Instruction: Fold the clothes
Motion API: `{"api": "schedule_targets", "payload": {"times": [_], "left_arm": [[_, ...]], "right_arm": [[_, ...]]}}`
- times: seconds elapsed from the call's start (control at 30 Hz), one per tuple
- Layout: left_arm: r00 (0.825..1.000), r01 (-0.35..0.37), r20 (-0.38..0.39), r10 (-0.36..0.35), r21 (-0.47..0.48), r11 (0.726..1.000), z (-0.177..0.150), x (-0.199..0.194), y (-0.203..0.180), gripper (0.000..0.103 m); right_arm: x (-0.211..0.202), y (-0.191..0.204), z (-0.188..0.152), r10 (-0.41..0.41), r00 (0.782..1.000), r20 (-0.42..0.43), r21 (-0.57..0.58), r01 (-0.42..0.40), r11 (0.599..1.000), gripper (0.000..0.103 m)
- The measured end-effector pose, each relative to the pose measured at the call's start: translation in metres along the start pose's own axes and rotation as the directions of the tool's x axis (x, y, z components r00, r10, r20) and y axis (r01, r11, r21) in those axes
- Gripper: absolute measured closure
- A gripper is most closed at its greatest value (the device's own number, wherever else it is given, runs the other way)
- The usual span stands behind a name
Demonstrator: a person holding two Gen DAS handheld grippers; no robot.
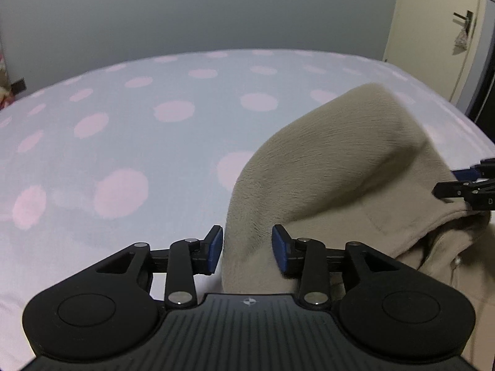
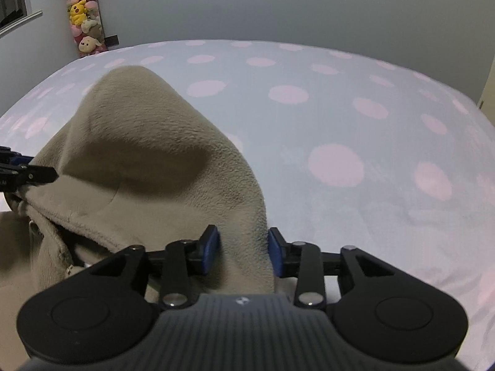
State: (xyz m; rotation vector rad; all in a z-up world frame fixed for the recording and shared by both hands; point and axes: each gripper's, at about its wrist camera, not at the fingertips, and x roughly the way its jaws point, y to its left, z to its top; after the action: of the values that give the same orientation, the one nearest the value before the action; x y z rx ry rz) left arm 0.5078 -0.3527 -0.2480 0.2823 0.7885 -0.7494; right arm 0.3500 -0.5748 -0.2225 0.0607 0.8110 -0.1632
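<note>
Over dotted bedsheet (image 1: 123, 142): both hand-held grippers clamp beige fleece garment (image 1: 334, 167).

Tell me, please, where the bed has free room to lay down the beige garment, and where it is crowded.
Free: the dotted bedsheet left of the beige fleece garment, up to the grey wall; also the sheet to its right in the right wrist view. Crowded: the near edge, where the left gripper and right gripper hold the bunched fleece.

Fuzzy fleece garment (image 1: 334, 167) — matt.
</note>
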Motion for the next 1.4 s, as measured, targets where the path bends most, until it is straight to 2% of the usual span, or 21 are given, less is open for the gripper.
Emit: {"api": "schedule_targets", "payload": {"times": [0.03, 0.13, 0.27, 0.33, 0.43, 0.5, 0.6, 0.73, 0.8, 0.87, 0.9, 0.97, 1.07, 1.23, 1.4], "left_arm": [[1.000, 0.003, 0.013, -0.004, 0.026, 1.000, 0.005, -0.004, -0.001, 0.061], [0.999, -0.021, 0.048, 0.016, 0.102, 0.995, 0.018, -0.012, -0.009, 0.060], [0.992, 0.009, 0.126, -0.021, 0.100, 0.995, 0.034, -0.030, -0.017, 0.061], [0.990, 0.065, 0.116, -0.078, 0.116, 0.991, 0.038, -0.031, -0.026, 0.071], [0.986, 0.145, 0.060, -0.156, 0.159, 0.977, 0.037, -0.026, -0.044, 0.075], [0.984, 0.178, -0.005, -0.180, 0.199, 0.964, 0.030, -0.018, -0.055, 0.077], [0.977, 0.208, -0.088, -0.193, 0.236, 0.949, 0.013, -0.006, -0.065, 0.081], [0.971, 0.223, -0.138, -0.195, 0.227, 0.948, -0.006, 0.005, -0.063, 0.082], [0.969, 0.225, -0.149, -0.196, 0.213, 0.951, -0.010, 0.007, -0.062, 0.082], [0.968, 0.223, -0.160, -0.192, 0.208, 0.952, -0.013, 0.009, -0.062, 0.083], [0.968, 0.221, -0.165, -0.188, 0.210, 0.952, -0.014, 0.010, -0.063, 0.082], [0.968, 0.216, -0.174, -0.180, 0.213, 0.953, -0.017, 0.012, -0.064, 0.083], [0.969, 0.204, -0.180, -0.167, 0.213, 0.956, -0.019, 0.013, -0.067, 0.083], [0.978, 0.168, -0.157, -0.139, 0.186, 0.968, -0.025, 0.015, -0.065, 0.083], [0.994, 0.095, -0.076, -0.082, 0.194, 0.976, -0.039, 0.006, -0.074, 0.082]], "right_arm": [[-0.005, 0.002, 0.004, -0.004, 1.000, 0.014, -0.028, 0.004, 1.000, 0.051], [-0.017, 0.010, 0.019, 0.003, 0.999, 0.051, -0.110, 0.003, 0.994, 0.045], [-0.029, 0.026, 0.043, 0.032, 0.995, 0.099, -0.180, -0.014, 0.984, 0.044], [-0.032, 0.035, 0.057, 0.063, 0.990, 0.125, -0.194, -0.038, 0.980, 0.044], [-0.029, 0.054, 0.078, 0.107, 0.983, 0.149, -0.235, -0.069, 0.969, 0.043], [-0.024, 0.067, 0.090, 0.124, 0.981, 0.152, -0.282, -0.077, 0.956, 0.035], [-0.009, 0.085, 0.098, 0.128, 0.985, 0.113, -0.359, -0.079, 0.930, 0.033], [0.011, 0.095, 0.103, 0.115, 0.993, 0.038, -0.445, -0.086, 0.891, 0.035], [0.016, 0.098, 0.104, 0.115, 0.993, -0.001, -0.472, -0.102, 0.876, 0.038], [0.022, 0.102, 0.104, 0.115, 0.993, -0.040, -0.497, -0.119, 0.860, 0.055], [0.024, 0.104, 0.104, 0.114, 0.992, -0.059, -0.509, -0.128, 0.851, 0.059], [0.026, 0.108, 0.104, 0.112, 0.990, -0.082, -0.530, -0.138, 0.837, 0.075], [0.020, 0.113, 0.100, 0.109, 0.991, -0.079, -0.556, -0.135, 0.820, 0.087], [-0.018, 0.116, 0.085, 0.125, 0.992, -0.004, -0.589, -0.103, 0.801, 0.090], [-0.069, 0.121, 0.049, 0.126, 0.986, 0.105, -0.607, -0.036, 0.794, 0.090]]}}
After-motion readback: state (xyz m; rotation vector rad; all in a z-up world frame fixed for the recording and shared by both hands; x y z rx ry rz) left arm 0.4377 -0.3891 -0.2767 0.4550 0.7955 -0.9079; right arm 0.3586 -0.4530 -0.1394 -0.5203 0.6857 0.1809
